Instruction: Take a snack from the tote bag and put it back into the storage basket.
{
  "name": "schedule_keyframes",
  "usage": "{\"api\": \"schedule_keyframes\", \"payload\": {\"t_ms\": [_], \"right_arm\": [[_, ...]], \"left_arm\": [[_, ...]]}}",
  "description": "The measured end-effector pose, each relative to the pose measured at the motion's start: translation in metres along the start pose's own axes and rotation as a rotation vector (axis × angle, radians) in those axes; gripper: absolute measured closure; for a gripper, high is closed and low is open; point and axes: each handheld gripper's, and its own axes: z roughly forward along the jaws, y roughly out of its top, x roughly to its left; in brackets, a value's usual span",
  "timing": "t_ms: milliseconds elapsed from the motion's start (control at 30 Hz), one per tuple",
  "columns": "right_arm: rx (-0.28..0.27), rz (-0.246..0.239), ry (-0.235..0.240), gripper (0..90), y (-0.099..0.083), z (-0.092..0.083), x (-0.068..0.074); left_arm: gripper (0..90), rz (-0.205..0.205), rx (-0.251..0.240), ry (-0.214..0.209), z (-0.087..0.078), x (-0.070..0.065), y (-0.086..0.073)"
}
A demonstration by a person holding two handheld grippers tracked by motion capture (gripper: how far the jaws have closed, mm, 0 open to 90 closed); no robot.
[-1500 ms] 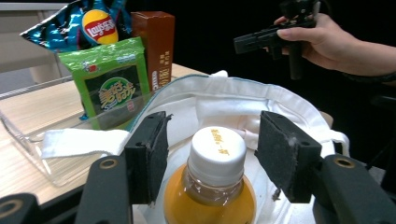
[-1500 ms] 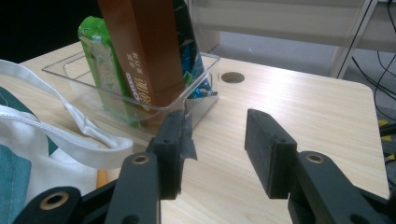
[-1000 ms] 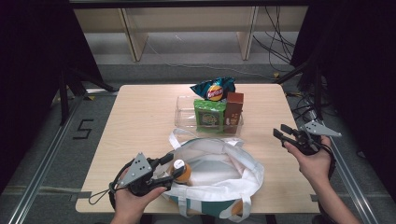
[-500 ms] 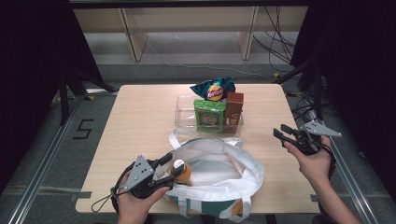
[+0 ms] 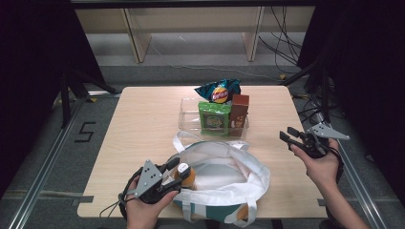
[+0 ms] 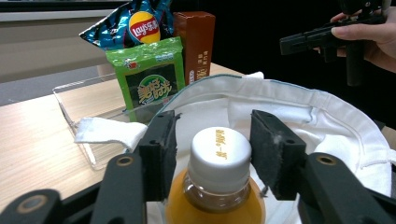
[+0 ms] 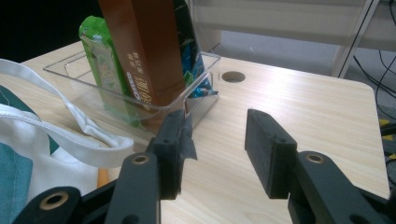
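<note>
Left gripper view: left gripper (image 6: 212, 154) fingers straddle orange bottle (image 6: 215, 186) cap over white bag (image 6: 327, 121), gaps both sides. Right gripper (image 7: 214, 149) fingers spread, empty, near surface's right edge.

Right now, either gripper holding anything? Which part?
Left gripper straddles the white cap of the orange juice bottle, with slight gaps; grip can't be confirmed. Right gripper is open, holding nothing.

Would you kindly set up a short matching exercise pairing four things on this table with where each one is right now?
Things:
1. orange drink bottle
2. green packet
3. chip bag
4. right gripper

Places:
A. at the back of the clear tray
B. between the left gripper's jaws, at the white bag's mouth
C. above the table's right edge, empty
D. front left of the clear tray

Pairs: 1-B, 2-D, 3-A, 4-C
</note>
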Motion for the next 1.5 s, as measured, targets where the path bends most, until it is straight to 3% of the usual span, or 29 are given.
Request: {"api": "schedule_keyframes", "payload": {"t_ms": [300, 567, 767, 1167, 1233, 1300, 1400, 1500], "right_arm": [[0.002, 0.007, 0.001, 58.8, -0.0004, -0.0001, -0.0001], [0.000, -0.011, 0.007, 58.8, -0.0003, -0.0001, -0.0014], [0.000, 0.006, 0.003, 58.8, -0.0004, -0.0003, -0.0002], [0.007, 0.014, 0.000, 58.8, -0.0003, -0.0005, 0.0006], [0.004, 0.001, -0.007, 58.8, -0.0008, 0.0005, 0.0003], [0.002, -0.005, -0.001, 58.8, -0.0007, 0.0010, 0.0000], [0.001, -0.013, 0.005, 58.4, -0.0006, 0.0013, -0.0001], [0.009, 0.007, 0.006, 58.4, -0.0012, 0.0009, 0.0013]], "left_arm": [[60.4, 0.009, 0.004, -0.002, 0.0024, -0.0023, -0.0001], [61.5, -0.014, 0.023, -0.008, 0.0007, -0.0006, 0.0019], [61.7, -0.036, 0.009, -0.026, 0.0017, 0.0013, 0.0019], [61.8, -0.048, 0.029, -0.032, 0.0006, 0.0019, 0.0040], [61.8, -0.035, 0.012, -0.036, 0.0024, 0.0000, 0.0027], [61.7, -0.020, 0.024, -0.029, 0.0021, -0.0005, 0.0028], [61.2, -0.029, 0.010, -0.034, 0.0029, 0.0010, 0.0016], [59.2, -0.016, 0.011, -0.040, 0.0034, 0.0009, 0.0012]]}}
